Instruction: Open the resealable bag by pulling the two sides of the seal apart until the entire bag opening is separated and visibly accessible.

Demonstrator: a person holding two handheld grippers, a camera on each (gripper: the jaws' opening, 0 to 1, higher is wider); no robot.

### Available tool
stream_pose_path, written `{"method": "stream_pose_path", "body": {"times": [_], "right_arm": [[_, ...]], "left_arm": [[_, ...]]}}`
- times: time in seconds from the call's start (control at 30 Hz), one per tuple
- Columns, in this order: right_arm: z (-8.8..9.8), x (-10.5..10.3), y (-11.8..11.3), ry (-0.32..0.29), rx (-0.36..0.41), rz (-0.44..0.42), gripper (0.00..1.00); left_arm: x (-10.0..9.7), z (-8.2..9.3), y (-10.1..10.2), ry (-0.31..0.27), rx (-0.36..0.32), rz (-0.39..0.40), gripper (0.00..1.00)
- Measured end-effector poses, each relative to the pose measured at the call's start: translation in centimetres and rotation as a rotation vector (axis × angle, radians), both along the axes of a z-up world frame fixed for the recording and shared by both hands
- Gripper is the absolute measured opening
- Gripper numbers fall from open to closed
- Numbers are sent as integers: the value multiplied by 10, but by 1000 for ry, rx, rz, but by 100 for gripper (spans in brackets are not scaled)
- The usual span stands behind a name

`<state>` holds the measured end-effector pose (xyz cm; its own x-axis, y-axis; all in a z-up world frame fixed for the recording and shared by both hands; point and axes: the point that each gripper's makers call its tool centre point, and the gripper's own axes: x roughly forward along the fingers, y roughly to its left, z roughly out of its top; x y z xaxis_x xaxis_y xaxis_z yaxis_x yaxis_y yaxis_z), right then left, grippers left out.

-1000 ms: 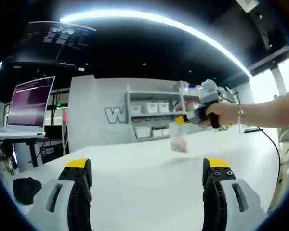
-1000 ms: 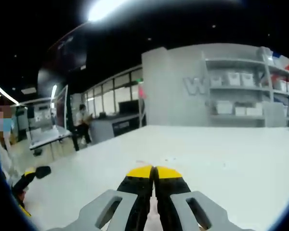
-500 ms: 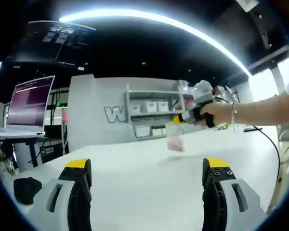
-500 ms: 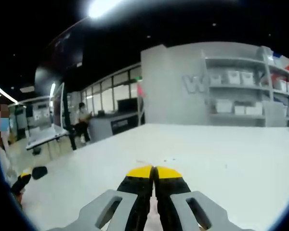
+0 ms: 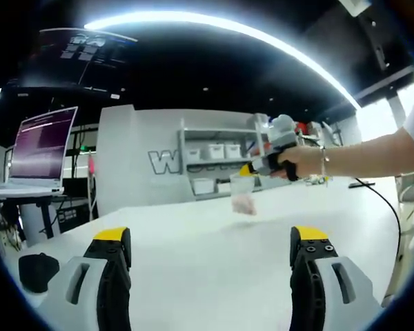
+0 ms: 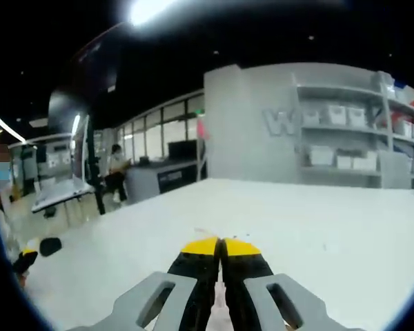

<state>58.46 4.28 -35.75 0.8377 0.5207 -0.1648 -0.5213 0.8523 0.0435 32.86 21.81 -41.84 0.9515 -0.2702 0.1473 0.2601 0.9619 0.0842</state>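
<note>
Bag: the resealable bag (image 5: 243,194) hangs clear in the air over the far part of the white tabletop (image 5: 214,255), its top edge pinched by the right gripper; something pale pink sits in its lower part. Whether the seal is parted is too small to tell.

Right gripper: in the left gripper view the right gripper (image 5: 257,167) reaches in from the right, yellow tips pressed onto the bag's top. In the right gripper view its jaws are pressed together (image 6: 221,246), with a sliver of clear film between them low in the view.

Right hand: the hand (image 5: 298,163) wraps the gripper's handle, forearm stretched level from the right edge, a bracelet (image 5: 323,163) at the wrist.

Left gripper: the left gripper (image 5: 210,238) is held low over the near part of the tabletop with its jaws spread wide, nothing between them, well apart from the bag.

Cable: a black cable (image 5: 393,227) runs down off the tabletop's right edge.

Left side: a small black object (image 5: 38,270) lies near the tabletop's left edge; beyond it an open laptop (image 5: 41,152) stands on a separate stand.

Background: grey shelves with white bins (image 5: 217,162) stand against the far wall.
</note>
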Motion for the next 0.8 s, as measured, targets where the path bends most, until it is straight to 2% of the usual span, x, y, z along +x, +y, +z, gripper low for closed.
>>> {"method": "stream_pose_path", "body": {"times": [0.8], "right_arm": [[-4, 34, 10, -9, -55, -11, 0]], "left_arm": [[4, -1, 0, 10, 7, -3, 94]]}}
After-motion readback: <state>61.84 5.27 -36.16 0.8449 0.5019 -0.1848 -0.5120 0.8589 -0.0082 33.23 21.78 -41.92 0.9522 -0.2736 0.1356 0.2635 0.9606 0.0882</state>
